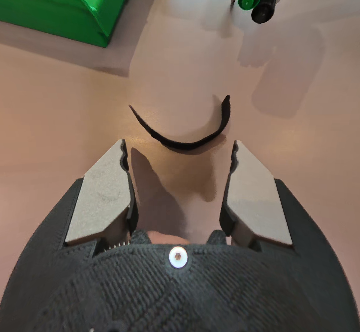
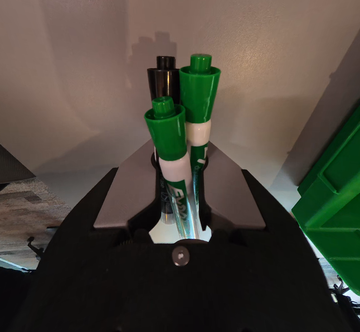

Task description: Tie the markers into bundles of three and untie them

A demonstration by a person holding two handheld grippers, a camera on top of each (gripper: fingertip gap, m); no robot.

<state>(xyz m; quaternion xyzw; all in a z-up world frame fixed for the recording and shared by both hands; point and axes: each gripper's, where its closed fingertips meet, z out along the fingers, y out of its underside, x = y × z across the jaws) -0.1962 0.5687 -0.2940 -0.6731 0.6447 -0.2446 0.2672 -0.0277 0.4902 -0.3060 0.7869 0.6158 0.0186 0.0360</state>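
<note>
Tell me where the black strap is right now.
In the left wrist view, the black strap lies curled open on the table, just ahead of the open left gripper, untouched, with the green bin farther off, upper left.

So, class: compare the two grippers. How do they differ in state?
The left gripper stands wide open with nothing between its fingers; the right gripper is closed around three markers. The left points down at a black strap lying on the table; the right carries its markers in the air. Both share grey, black-edged fingers.
</note>
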